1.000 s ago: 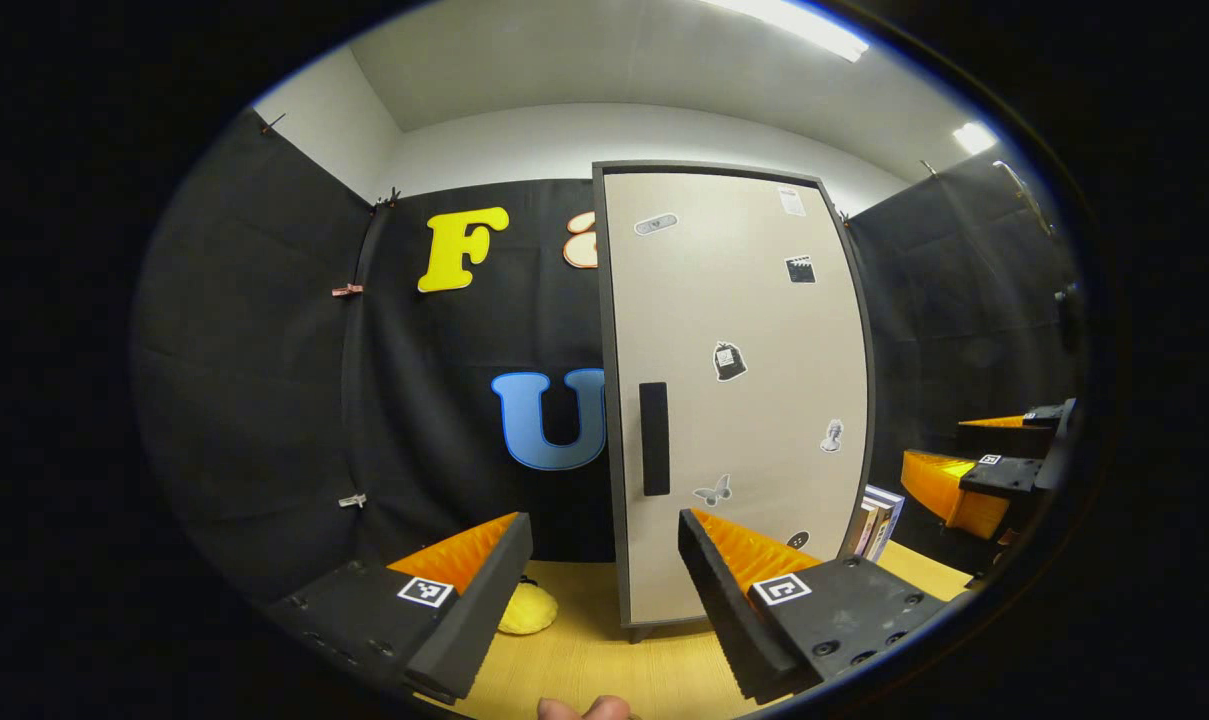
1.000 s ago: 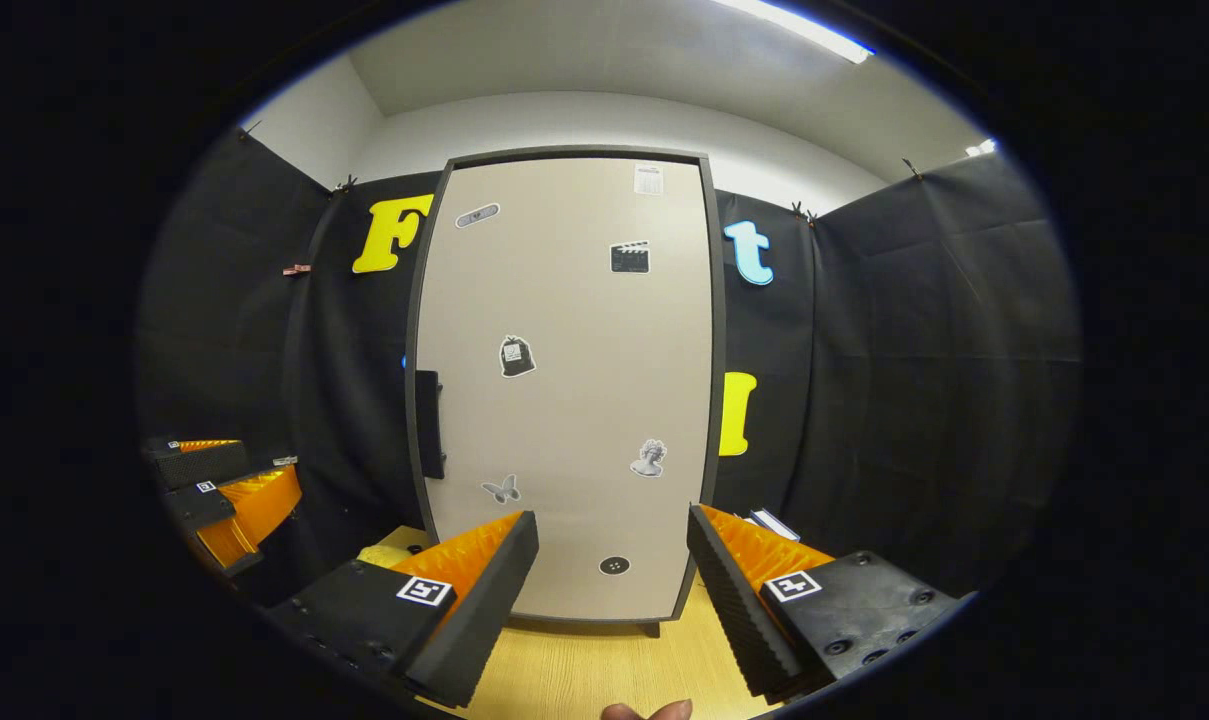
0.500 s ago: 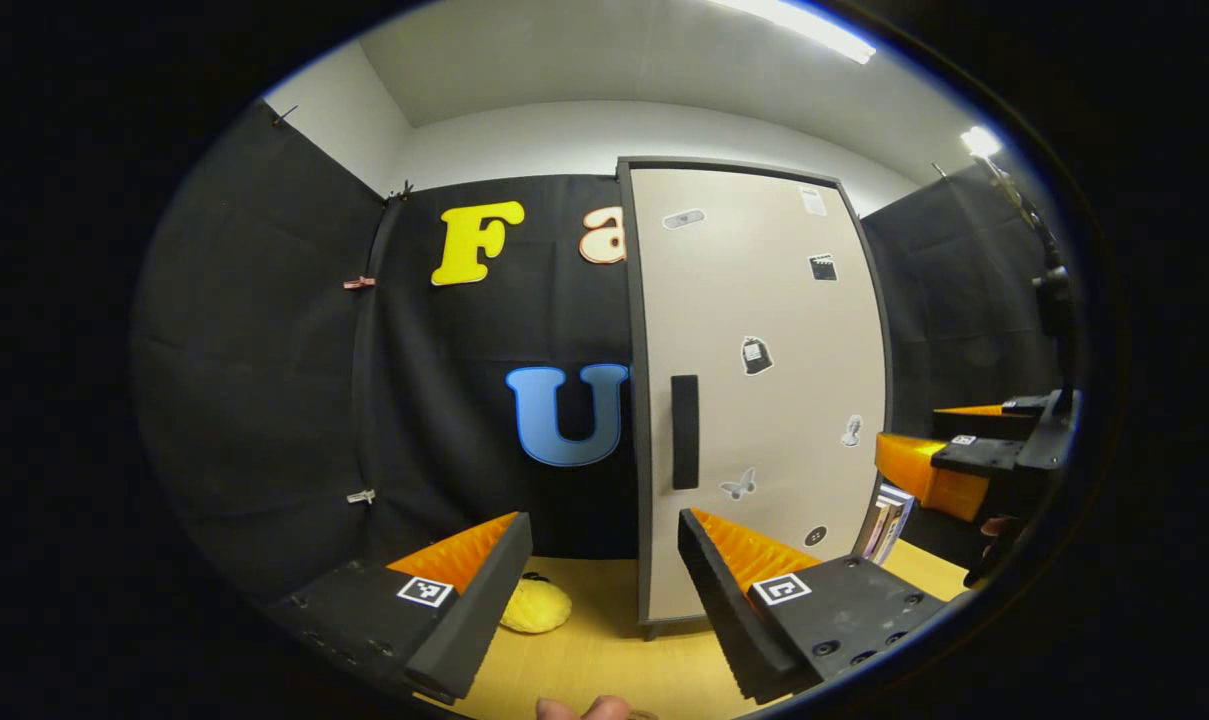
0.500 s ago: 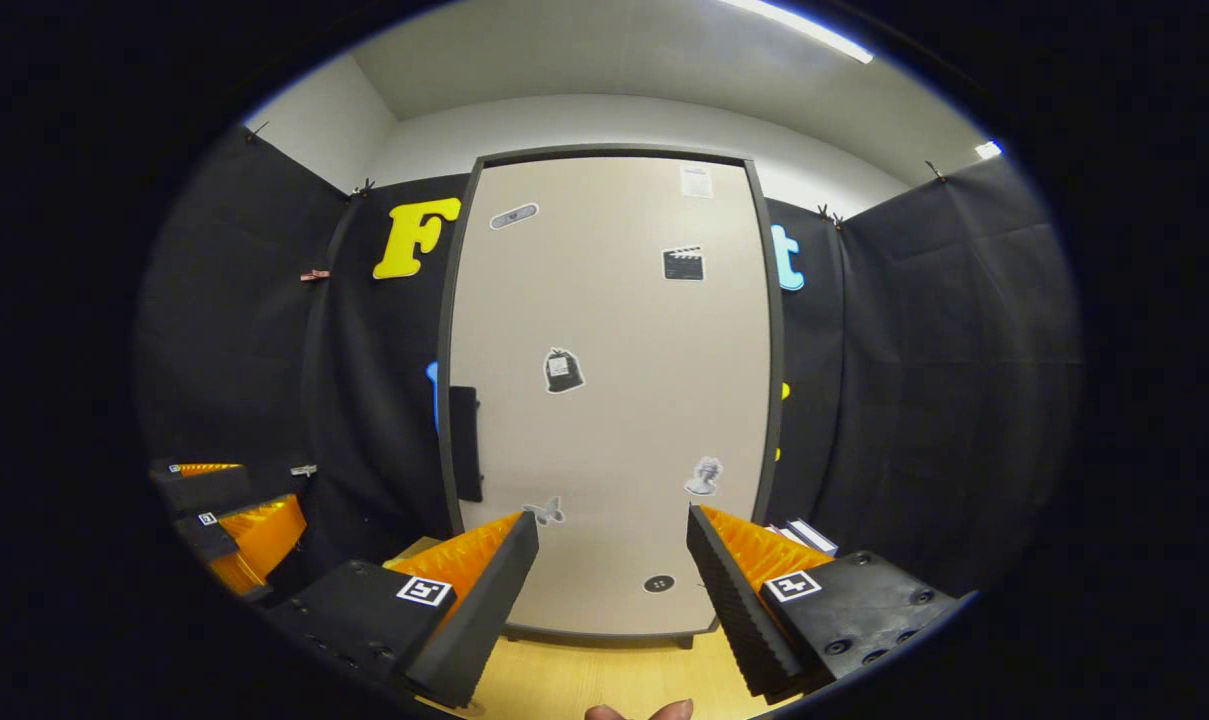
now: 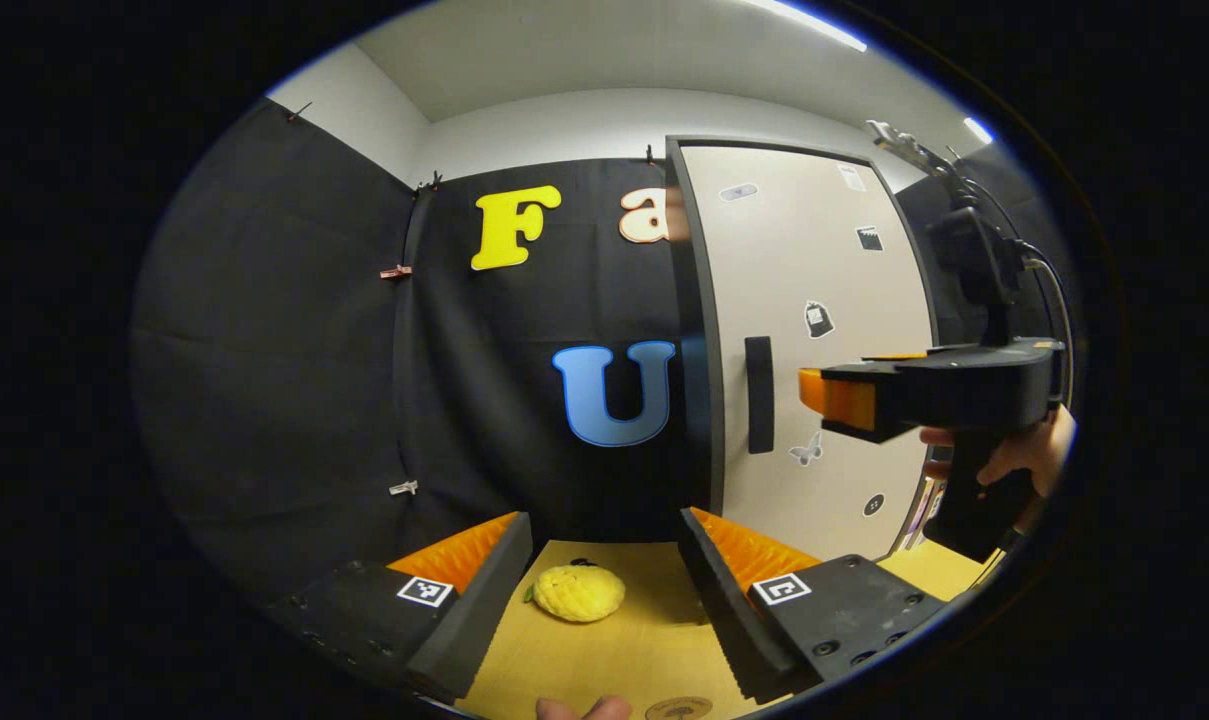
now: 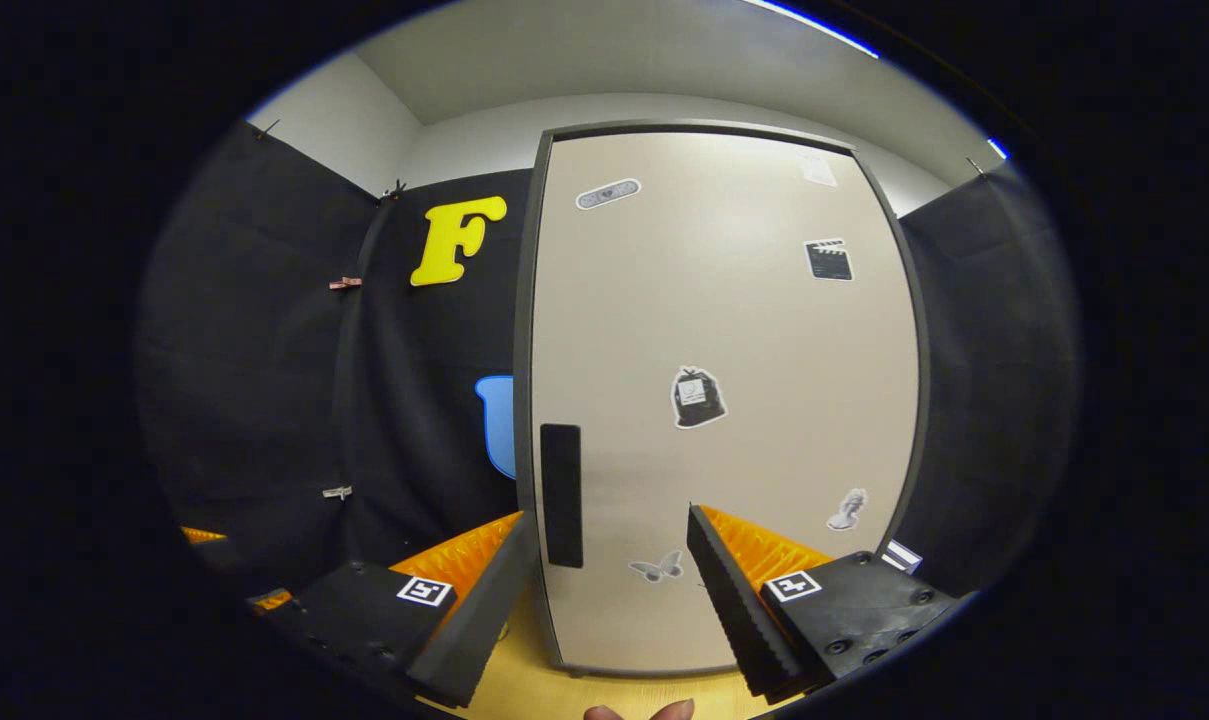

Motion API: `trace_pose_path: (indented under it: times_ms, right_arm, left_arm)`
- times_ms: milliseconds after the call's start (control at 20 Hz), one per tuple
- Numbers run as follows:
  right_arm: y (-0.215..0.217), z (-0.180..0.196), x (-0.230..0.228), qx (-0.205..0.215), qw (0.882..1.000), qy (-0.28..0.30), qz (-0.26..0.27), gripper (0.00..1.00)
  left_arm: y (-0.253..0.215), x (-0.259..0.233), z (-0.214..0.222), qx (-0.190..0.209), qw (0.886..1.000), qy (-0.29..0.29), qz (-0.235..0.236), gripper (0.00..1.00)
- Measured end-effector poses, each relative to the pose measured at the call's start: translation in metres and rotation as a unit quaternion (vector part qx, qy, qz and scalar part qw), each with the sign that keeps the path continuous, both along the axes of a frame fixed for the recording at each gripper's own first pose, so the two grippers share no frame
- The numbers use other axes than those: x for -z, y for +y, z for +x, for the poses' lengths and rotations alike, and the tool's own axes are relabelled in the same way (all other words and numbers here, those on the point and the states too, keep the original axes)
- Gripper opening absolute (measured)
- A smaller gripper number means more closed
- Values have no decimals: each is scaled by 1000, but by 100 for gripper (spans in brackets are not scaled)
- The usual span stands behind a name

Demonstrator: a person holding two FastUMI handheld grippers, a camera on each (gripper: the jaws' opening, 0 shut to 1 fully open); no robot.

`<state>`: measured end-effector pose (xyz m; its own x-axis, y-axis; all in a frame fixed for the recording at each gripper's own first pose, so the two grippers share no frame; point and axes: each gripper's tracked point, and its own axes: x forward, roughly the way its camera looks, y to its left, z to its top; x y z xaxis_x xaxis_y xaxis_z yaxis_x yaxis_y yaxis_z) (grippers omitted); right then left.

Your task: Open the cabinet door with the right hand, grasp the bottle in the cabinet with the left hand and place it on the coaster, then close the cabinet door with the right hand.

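R tongs [image 6: 609,575] closer to tall beige cabinet door w/ stickers [image 6: 744,330] vs 1 s ago; door looms bigger in right gripper view, black vertical handle [image 6: 561,495] now just left of gap between fingers. R tongs released, gripping nothing; not yet on handle. L tongs [image 5: 604,580] also released, swung left, low over yellow wooden table [image 5: 614,650] near yellow knitted lemon-like toy [image 5: 576,592]. Door shut, so bottle hidden inside. Coaster prob round disc at table's near edge [image 5: 678,708], can't confirm. Means: step 1 approach nearly done, grab handle next
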<state>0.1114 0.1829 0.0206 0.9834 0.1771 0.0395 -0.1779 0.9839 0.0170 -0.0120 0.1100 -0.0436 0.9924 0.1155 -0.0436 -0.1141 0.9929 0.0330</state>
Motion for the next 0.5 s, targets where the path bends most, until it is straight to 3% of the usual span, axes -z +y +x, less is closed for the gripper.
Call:
trace_pose_path:
  times_ms: [150, 450, 500]
  right_arm:
    - [19, 24, 4, 3, 1000, -5, -13, 97]
    - [40, 67, 31, 8, 999, 33, 13, 97]
    - [41, 72, 33, 11, 999, 36, 13, 91]
  left_arm:
    - [9, 9, 0, -7, 1000, 6, -8, 93]
    - [20, 19, -2, -18, 1000, 13, -21, 93]
    - [22, 19, -3, -20, 999, 14, -22, 93]
